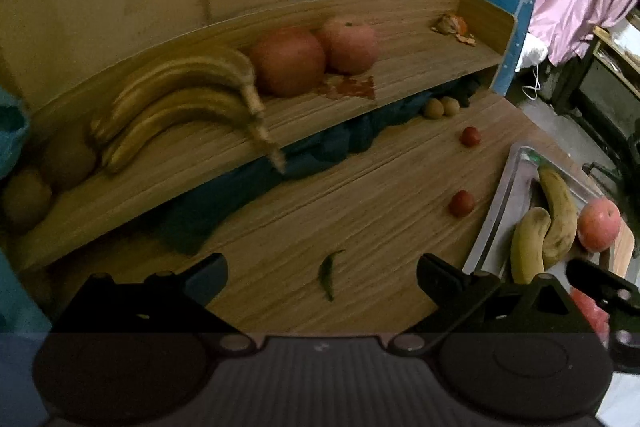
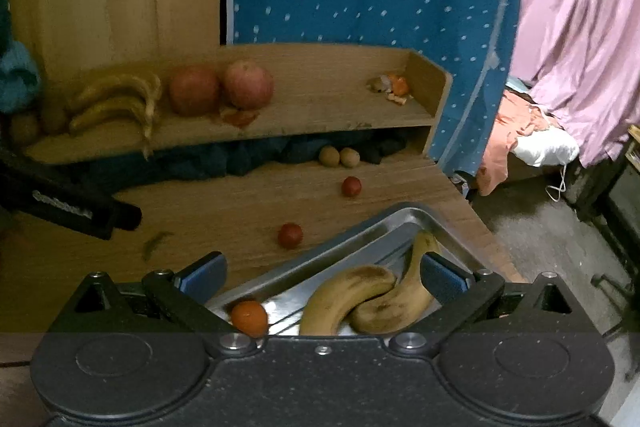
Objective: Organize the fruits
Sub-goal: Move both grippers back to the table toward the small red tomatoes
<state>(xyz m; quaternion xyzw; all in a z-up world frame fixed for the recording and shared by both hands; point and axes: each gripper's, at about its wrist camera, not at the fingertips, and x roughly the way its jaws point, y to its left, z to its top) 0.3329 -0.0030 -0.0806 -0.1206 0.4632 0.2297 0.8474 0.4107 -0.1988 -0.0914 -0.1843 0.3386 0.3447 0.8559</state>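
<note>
Far on the left, a bunch of bananas (image 1: 176, 107) lies on the wooden shelf (image 1: 400, 87), with two big apples (image 1: 288, 61) touching each other just to the right of it. At the far right end of the shelf sits some orange peel (image 1: 454, 27). Under the shelf, two small brown fruits (image 2: 339, 156) rest side by side on the table (image 1: 320, 195). Two small red fruits (image 1: 461, 203) lie apart on the table, and a green chilli (image 1: 329, 273) lies nearer. The left gripper (image 1: 322, 277) hangs over the table, jaws wide apart and holding nothing. On the right is a metal tray (image 2: 344, 231) with two loose bananas (image 2: 360, 297), a small orange (image 2: 249, 317) and an apple (image 1: 599, 225) in it. The right gripper (image 2: 322, 275) hangs over the tray, jaws wide apart, holding nothing.
</note>
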